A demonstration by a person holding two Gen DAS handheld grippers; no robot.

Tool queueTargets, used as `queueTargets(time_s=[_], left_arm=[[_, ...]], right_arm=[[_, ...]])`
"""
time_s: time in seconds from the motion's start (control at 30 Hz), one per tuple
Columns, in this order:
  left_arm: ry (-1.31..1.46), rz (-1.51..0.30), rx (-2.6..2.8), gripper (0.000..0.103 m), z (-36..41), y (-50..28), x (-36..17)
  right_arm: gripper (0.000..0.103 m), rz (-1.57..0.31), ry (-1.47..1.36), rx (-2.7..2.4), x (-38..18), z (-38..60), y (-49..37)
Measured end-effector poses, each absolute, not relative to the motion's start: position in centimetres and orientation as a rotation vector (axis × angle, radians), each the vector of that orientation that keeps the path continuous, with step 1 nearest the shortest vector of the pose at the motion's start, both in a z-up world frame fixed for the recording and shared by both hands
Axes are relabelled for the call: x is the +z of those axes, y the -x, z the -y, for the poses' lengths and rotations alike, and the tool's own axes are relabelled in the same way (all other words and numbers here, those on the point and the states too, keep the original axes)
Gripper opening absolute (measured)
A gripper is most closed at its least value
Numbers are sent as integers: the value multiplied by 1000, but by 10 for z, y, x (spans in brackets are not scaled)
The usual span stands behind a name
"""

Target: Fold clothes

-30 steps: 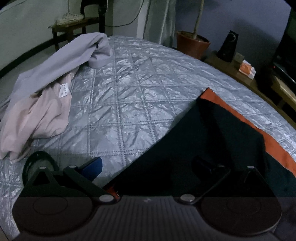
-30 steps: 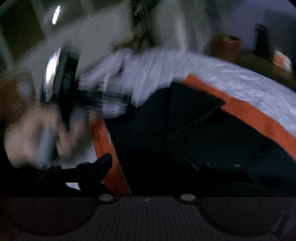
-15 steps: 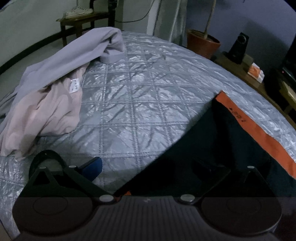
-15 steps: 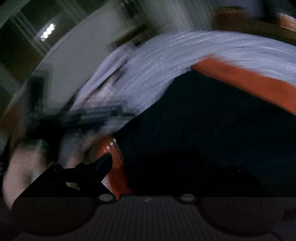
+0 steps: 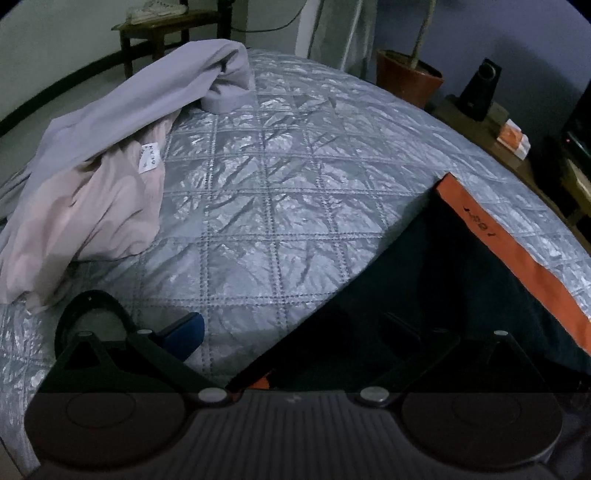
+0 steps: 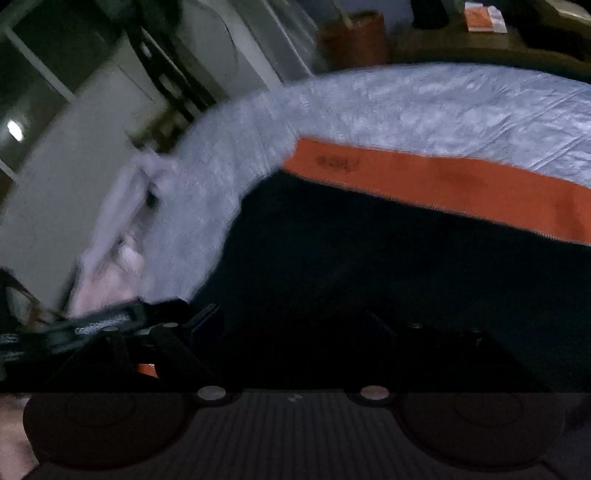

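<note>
A dark garment (image 5: 443,295) with an orange band (image 5: 517,251) along its edge lies on the right of a silver quilted bed cover (image 5: 295,184). My left gripper (image 5: 295,332) stands open just above the bed. Its blue-padded left finger (image 5: 184,332) is over the cover and its right finger is over the dark cloth, with the garment's slanting edge between them. The right wrist view is blurred. There my right gripper (image 6: 295,321) hangs low over the same dark garment (image 6: 369,258), jaws wide and opening, pads not seen pressing on cloth. The orange band (image 6: 443,181) runs across beyond it.
A heap of grey cloth (image 5: 129,110) and pink cloth (image 5: 92,221) lies on the bed's left side. Behind the bed stand a wooden stool (image 5: 159,29), a terracotta plant pot (image 5: 406,77) and a black speaker (image 5: 480,88) on a low shelf.
The right wrist view has rolled and dropped toward the dark garment, and the other hand has slid to its lower left. The left view has crept forward, showing more of the orange band.
</note>
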State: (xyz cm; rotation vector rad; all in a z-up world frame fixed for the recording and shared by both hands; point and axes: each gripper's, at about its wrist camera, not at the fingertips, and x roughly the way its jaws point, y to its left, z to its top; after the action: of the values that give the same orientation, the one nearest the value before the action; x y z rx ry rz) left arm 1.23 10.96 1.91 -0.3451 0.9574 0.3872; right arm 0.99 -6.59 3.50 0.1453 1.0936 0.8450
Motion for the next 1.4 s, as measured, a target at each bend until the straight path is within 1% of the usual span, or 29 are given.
queueTargets(time_s=[0.03, 0.1, 0.13, 0.17, 0.2, 0.27, 0.4, 0.47, 0.57, 0.6, 0.8, 0.93, 0.97, 1.0, 1.1, 1.17, 1.23, 1.27, 1.3, 1.33, 1.4], left_arm=[[340, -958, 386, 102, -109, -12, 19], [343, -964, 382, 102, -110, -13, 18], [346, -969, 379, 102, -110, -13, 17], [350, -974, 376, 102, -111, -14, 16], [355, -974, 374, 102, -112, -14, 16], [372, -969, 367, 102, -114, -13, 17], [428, -978, 343, 102, -117, -12, 16], [451, -989, 338, 102, -118, -11, 15], [457, -978, 356, 102, -117, -9, 17], [455, -974, 355, 102, -116, -9, 18], [430, -991, 320, 102, -115, -14, 17], [393, -989, 308, 102, -113, -17, 19], [380, -968, 348, 102, -116, -15, 22], [367, -946, 389, 102, -118, -13, 24], [347, -872, 514, 102, -131, -7, 31], [371, -895, 531, 102, -137, -8, 27], [395, -939, 526, 102, -140, -12, 20], [397, -951, 523, 102, -139, -13, 18], [389, -949, 524, 102, -139, -12, 19], [382, -946, 526, 102, -138, -12, 19], [386, -933, 537, 102, -142, -11, 20]], right_arm=[[93, -1091, -143, 830, 33, 61, -10], [91, -1073, -238, 806, 29, 58, -17], [64, -1056, -270, 810, 30, 57, -18], [4, -1038, -297, 814, 31, 56, -19], [9, -1005, -270, 823, 37, 55, -14], [8, -939, -219, 842, 48, 53, -3], [8, -832, -218, 933, 74, 72, 39], [8, -854, -173, 935, 74, 77, 60], [12, -890, -131, 906, 70, 85, 79], [12, -903, -156, 907, 69, 88, 75], [12, -876, -52, 983, 75, 72, 80], [12, -898, 21, 1015, 64, 60, 119], [12, -898, 36, 1014, 61, 59, 129], [17, -884, 50, 978, 60, 60, 130], [18, -835, 106, 882, 62, 63, 130], [22, -781, 180, 843, 69, 58, 125], [32, -782, 198, 853, 68, 46, 115], [44, -797, 200, 861, 66, 40, 109], [61, -830, 200, 876, 61, 33, 104], [67, -844, 213, 900, 57, 26, 103], [68, -848, 250, 944, 50, 14, 108]])
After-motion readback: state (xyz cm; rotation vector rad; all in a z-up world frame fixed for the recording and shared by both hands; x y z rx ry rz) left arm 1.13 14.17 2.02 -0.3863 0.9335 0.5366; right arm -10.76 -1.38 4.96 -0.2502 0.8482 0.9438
